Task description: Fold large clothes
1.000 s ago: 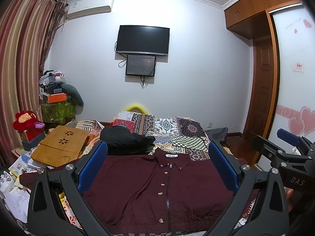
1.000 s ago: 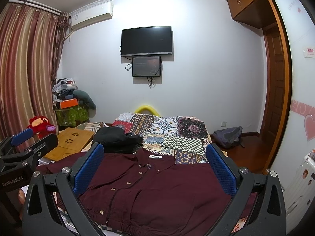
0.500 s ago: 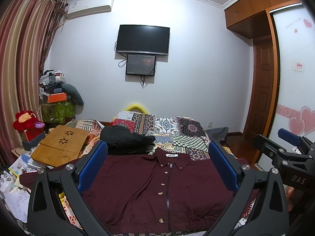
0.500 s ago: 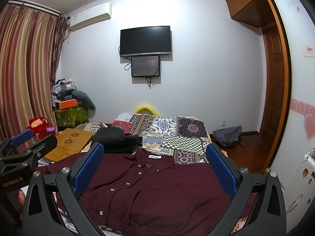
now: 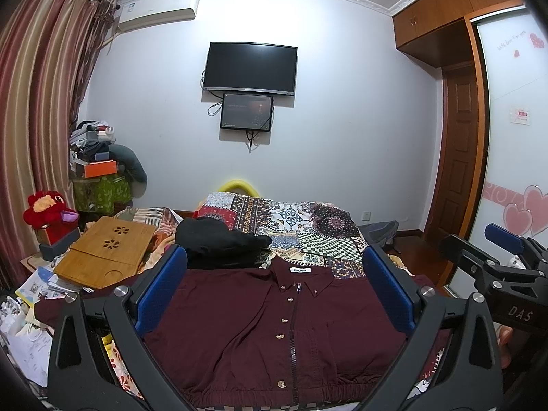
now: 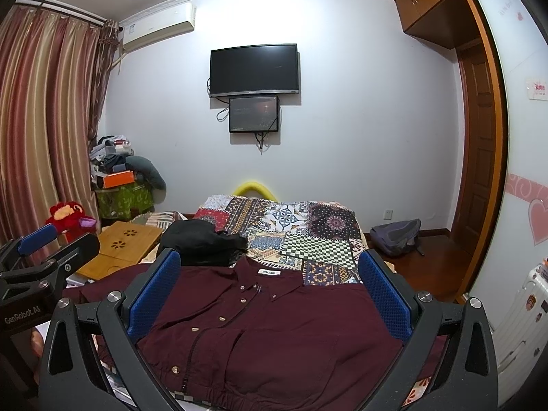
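A large maroon jacket [image 5: 274, 328] with buttons and a zipper lies flat, front up, on the near end of the bed, collar toward the far wall; it also shows in the right wrist view [image 6: 274, 325]. My left gripper [image 5: 274, 270] is open and empty above the jacket. My right gripper [image 6: 270, 269] is open and empty above it too. The right gripper shows at the right edge of the left wrist view [image 5: 503, 260]. The left gripper shows at the left edge of the right wrist view [image 6: 44, 250].
A patchwork quilt [image 5: 301, 226] covers the bed behind the jacket. A black garment [image 5: 219, 243] lies at the jacket's far left. A wooden lap desk [image 5: 102, 257] and papers sit to the left. A backpack [image 6: 397, 236] lies on the floor at right.
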`<state>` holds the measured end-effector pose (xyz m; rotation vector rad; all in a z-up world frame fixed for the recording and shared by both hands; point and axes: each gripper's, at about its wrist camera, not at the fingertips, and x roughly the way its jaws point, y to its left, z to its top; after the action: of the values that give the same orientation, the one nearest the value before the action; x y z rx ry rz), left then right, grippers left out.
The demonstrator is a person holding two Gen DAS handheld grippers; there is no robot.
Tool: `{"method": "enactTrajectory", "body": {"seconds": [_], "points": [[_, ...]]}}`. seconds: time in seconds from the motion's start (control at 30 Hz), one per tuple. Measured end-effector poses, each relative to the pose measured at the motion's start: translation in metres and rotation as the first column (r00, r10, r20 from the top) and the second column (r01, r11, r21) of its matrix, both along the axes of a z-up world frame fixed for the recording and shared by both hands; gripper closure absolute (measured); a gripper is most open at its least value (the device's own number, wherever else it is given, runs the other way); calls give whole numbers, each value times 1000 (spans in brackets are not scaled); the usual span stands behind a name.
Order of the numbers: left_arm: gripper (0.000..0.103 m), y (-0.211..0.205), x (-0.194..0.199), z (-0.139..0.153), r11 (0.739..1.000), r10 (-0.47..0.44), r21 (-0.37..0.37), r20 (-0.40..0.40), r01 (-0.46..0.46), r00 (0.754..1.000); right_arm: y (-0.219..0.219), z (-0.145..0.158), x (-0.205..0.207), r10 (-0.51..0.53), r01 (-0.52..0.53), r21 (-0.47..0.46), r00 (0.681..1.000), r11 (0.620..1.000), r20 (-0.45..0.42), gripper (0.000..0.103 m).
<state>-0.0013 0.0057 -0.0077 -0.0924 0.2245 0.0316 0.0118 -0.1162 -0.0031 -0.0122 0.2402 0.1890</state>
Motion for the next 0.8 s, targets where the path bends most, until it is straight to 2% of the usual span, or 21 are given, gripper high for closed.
{"method": "enactTrajectory", "body": {"seconds": [0.37,0.6,0.8], "points": [[0,6,4,-4,1000,-1,-1,-10,1,1000,2,-1,8,-10,10,-1,1000,1000,-15,0],[0,22,24,-4,1000,18,-20,-28,-18,999,7,-2,28,-14,13,-16,999,1000,-47,0],[0,49,49,-6,996,75,-37,-58,-77,996,16,-6,52,3,-6,-29,995,1000,-98,0]]}}
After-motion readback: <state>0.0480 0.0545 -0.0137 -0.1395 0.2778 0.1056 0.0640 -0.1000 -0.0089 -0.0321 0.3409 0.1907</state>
